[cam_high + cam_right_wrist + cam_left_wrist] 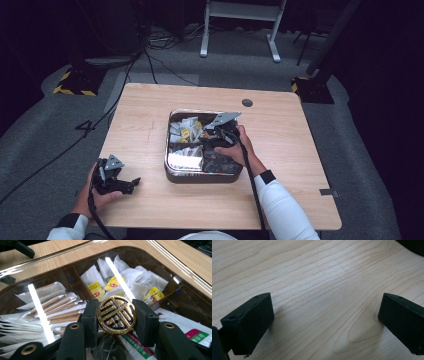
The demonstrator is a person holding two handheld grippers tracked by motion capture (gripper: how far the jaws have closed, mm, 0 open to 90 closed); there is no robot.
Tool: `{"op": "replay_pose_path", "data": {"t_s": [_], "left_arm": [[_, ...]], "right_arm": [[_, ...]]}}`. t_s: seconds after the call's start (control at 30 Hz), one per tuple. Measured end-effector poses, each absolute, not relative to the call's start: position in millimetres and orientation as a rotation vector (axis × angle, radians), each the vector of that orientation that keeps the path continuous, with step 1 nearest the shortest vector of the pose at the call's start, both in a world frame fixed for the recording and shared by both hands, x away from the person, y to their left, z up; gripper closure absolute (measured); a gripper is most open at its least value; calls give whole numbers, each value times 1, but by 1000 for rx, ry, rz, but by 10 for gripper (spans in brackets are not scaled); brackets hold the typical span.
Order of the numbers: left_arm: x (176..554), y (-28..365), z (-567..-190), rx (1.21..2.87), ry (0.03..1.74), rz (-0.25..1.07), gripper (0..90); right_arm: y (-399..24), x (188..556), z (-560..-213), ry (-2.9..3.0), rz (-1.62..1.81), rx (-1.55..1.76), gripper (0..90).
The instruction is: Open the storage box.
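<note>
A square metal box with inner compartments sits in the middle of the wooden table. A clear lid covers it and carries a round gold and black knob at its centre. My right gripper is shut on that knob, one black pad against each side. In the high view the right gripper is over the box's far right part. My left gripper rests low at the table's near left corner. Its jaws stand wide open over bare wood, nothing between them.
Under the lid lie white and yellow tea bags, long paper stick sachets and flat packets with green and red print. A cable trails from each gripper toward the person. A small round hole marks the table's far edge.
</note>
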State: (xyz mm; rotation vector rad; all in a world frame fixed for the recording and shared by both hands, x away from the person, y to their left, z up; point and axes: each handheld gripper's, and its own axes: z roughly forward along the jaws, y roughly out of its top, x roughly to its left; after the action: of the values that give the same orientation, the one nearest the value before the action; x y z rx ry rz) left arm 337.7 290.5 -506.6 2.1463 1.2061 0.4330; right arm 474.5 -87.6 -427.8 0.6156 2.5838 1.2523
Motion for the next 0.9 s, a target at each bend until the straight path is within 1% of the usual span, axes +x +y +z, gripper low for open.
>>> {"op": "replay_pose_path", "data": {"t_s": [0.9], "left_arm": [[338,291,-507,2146,1206,433,5]], "right_arm": [[-98,471,-407,2521,1266,607,588]]}}
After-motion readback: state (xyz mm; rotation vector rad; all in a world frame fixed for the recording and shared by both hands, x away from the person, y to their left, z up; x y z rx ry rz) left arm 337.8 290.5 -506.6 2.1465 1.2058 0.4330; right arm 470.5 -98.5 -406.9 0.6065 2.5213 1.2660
